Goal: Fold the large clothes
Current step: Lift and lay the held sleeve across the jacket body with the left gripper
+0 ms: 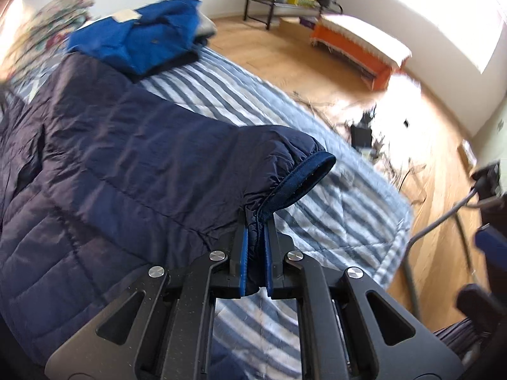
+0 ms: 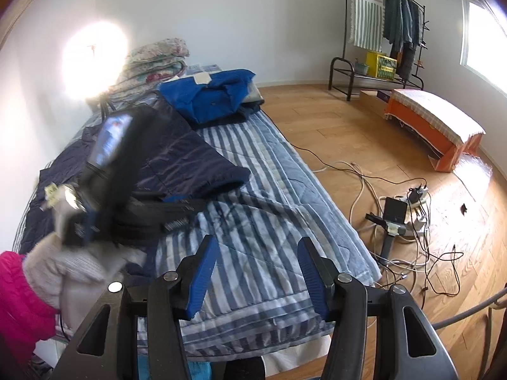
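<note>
A dark navy quilted jacket [image 1: 104, 145] lies spread on the striped bed cover [image 1: 240, 95]. My left gripper [image 1: 257, 221] is shut on the jacket's sleeve cuff [image 1: 301, 174] and holds the sleeve lifted over the bed. In the right wrist view the jacket [image 2: 177, 155] lies at the left, and the left gripper's body [image 2: 107, 171] hangs blurred above it. My right gripper [image 2: 258, 247] is open and empty above the near end of the bed cover [image 2: 269, 221].
A folded bright blue garment [image 2: 212, 95] sits at the bed's far end, with folded floral quilts [image 2: 155, 60] behind. Cables and a power strip [image 2: 408, 209] lie on the wooden floor. An orange bench [image 2: 434, 123] and a clothes rack [image 2: 389, 22] stand by the far wall.
</note>
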The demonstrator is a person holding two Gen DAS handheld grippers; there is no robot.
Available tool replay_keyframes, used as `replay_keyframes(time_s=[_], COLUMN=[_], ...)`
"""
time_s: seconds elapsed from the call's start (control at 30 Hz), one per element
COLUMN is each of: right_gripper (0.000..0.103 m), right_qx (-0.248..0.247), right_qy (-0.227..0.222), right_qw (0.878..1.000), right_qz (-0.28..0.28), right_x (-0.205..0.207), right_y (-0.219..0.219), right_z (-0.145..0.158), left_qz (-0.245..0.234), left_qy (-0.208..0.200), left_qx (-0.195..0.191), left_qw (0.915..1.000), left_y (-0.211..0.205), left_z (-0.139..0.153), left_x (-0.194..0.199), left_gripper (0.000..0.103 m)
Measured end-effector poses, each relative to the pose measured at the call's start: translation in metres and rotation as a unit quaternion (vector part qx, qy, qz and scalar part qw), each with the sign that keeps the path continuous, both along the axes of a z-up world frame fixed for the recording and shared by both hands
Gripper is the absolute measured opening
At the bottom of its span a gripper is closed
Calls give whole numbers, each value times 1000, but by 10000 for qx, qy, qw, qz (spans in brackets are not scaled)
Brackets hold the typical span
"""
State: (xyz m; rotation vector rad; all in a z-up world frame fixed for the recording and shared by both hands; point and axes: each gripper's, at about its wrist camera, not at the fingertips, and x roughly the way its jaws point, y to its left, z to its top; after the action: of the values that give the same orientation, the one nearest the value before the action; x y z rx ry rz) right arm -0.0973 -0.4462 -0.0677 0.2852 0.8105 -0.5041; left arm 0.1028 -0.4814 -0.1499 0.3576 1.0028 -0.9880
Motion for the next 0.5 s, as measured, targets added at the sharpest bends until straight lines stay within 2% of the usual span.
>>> replay_keyframes(time_s=[0.2,0.5], right_gripper=[55,55], right_qx=[-12,-175], right_qy=[-81,-167], right_qw=[9998,9984], right_qz=[154,520], right_x=[5,25], right_y=[14,47], right_z=[5,16], left_qz=[363,950], left_qy=[39,-57], left_qx=[-445,-736], left_qw=[9983,9927], left_y=[41,97], left_z=[42,70], left_x=[22,51], left_gripper=[6,6])
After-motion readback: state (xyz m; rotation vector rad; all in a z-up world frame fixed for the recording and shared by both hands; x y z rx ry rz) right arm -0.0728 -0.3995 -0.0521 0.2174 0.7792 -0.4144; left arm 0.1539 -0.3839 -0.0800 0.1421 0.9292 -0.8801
